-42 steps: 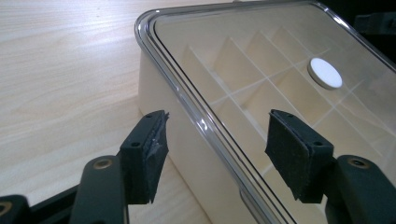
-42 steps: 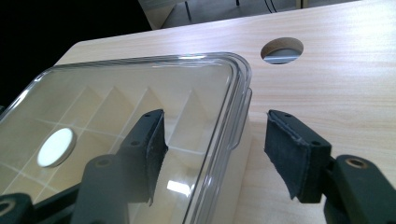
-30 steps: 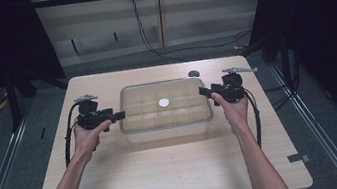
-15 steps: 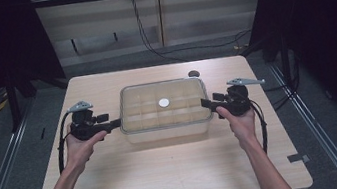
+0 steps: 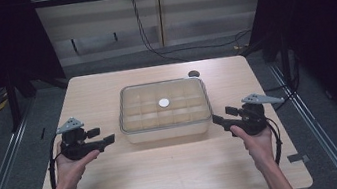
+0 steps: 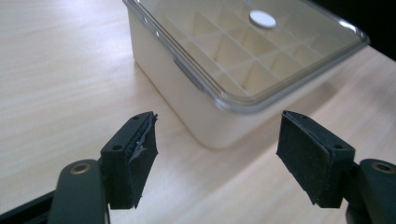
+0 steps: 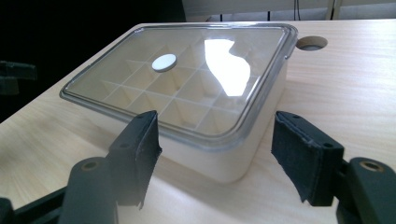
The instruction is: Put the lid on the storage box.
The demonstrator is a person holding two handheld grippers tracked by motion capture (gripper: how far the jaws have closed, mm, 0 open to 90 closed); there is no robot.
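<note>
Cream lidded plastic compartment box (image 5: 164, 110) sits mid wooden surface (image 5: 168, 175). Left gripper (image 5: 110, 140) and right gripper (image 5: 217, 120) flank it, jaws just opening wide, empty. Risk: uneven re-grip tips box or pops the clear lid.

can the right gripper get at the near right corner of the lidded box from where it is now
Probably yes. The right gripper is open and empty, apart from the box, whose corner lies straight ahead between its jaws, with bare table between them.
</note>
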